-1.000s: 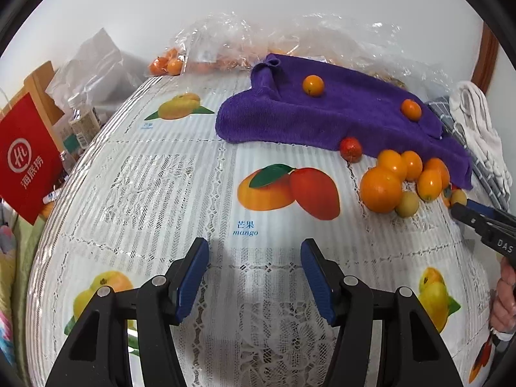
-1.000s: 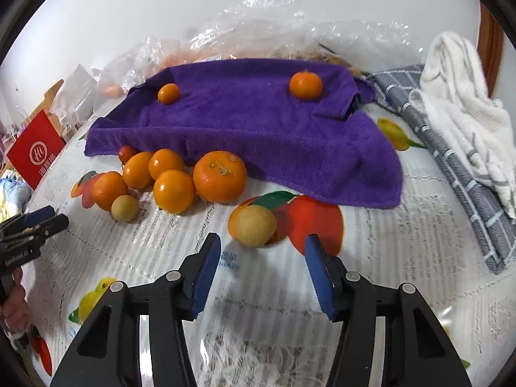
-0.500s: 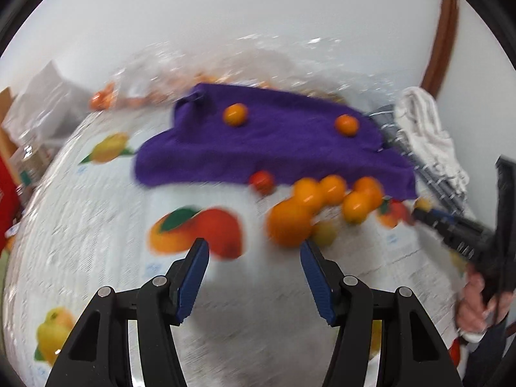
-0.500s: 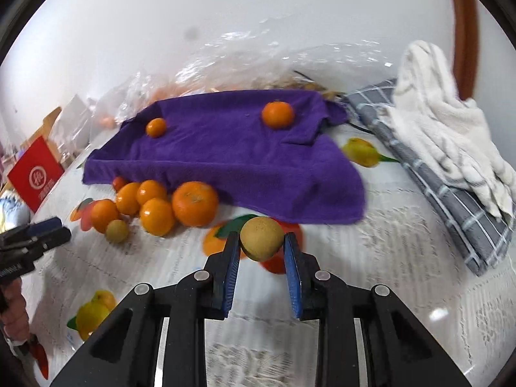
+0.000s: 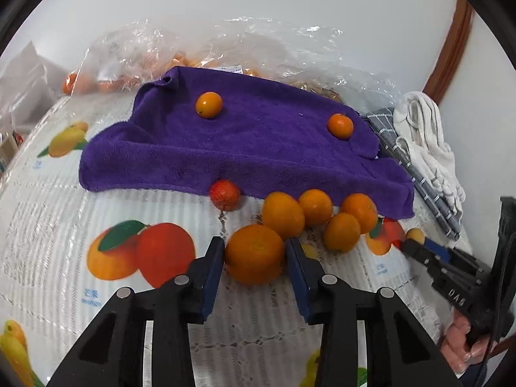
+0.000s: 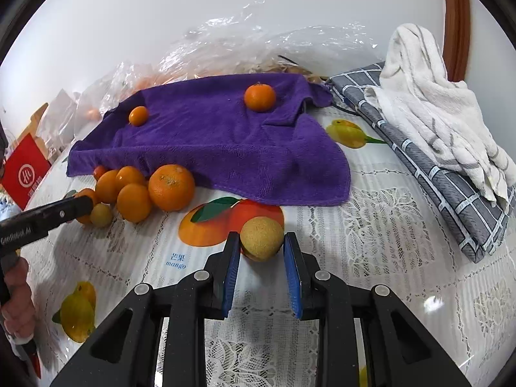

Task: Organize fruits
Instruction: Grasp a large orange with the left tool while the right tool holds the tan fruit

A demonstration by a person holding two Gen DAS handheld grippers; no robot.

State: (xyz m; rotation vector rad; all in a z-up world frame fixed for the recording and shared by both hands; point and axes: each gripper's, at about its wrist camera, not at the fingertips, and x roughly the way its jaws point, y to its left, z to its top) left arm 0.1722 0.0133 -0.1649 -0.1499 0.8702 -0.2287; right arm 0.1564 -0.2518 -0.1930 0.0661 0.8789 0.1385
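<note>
A white lace-patterned tablecloth (image 6: pixel 371 235) printed with mango and lemon pictures covers the table. Crumpled clear plastic bags (image 5: pixel 274 51) lie along the far edge against a plain white wall (image 6: pixel 161 16). On the right, a white towel with grey stripes (image 6: pixel 435 113) is heaped on top of a folded grey checked cloth (image 6: pixel 451 190). A red paper bag with a white round logo (image 6: pixel 25 171) stands at the left edge. A brown wooden frame (image 6: pixel 454 16) rises at the upper right.
</note>
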